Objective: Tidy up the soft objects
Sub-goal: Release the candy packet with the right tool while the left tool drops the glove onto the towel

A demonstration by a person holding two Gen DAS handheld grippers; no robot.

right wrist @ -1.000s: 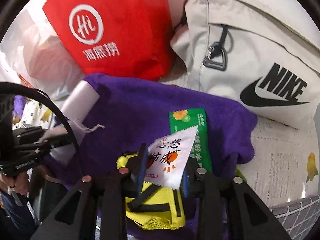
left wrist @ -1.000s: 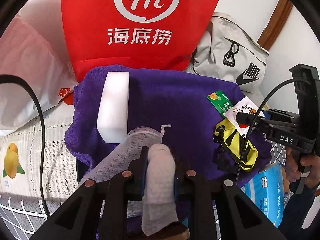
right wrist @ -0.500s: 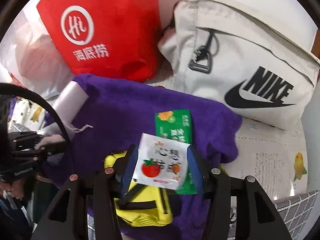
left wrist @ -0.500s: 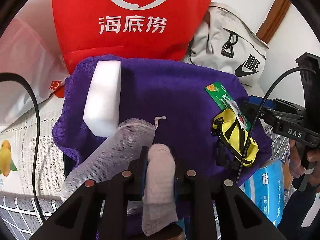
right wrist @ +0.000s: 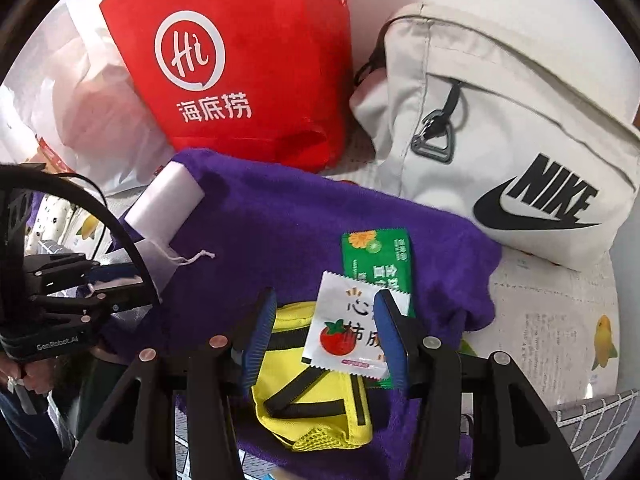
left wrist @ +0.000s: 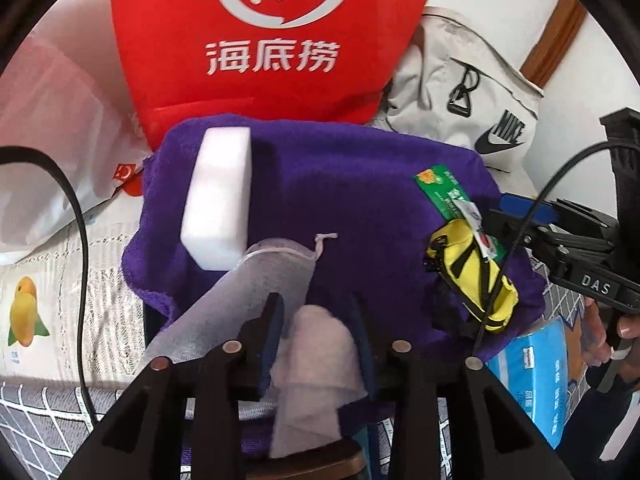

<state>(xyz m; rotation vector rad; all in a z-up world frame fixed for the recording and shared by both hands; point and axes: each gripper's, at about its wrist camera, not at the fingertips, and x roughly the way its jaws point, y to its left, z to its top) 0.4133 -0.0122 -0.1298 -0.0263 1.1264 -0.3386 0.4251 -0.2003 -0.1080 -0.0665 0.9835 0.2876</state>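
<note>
The left gripper (left wrist: 318, 322) has just been opening around a white cloth (left wrist: 316, 364); the right gripper (right wrist: 324, 334) stands open over a sachet (right wrist: 346, 330).

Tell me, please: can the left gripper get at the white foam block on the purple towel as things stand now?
Probably not yet. The left gripper, which has just been opening, has a rolled white cloth between its jaws, and the mesh pouch lies before the white foam block. Nothing else blocks it.

Both tools' jaws have just opened: left tool (left wrist: 316, 320) off the mesh pouch (left wrist: 256, 276), right tool (right wrist: 324, 320) off the white sachet (right wrist: 344, 332)
</note>
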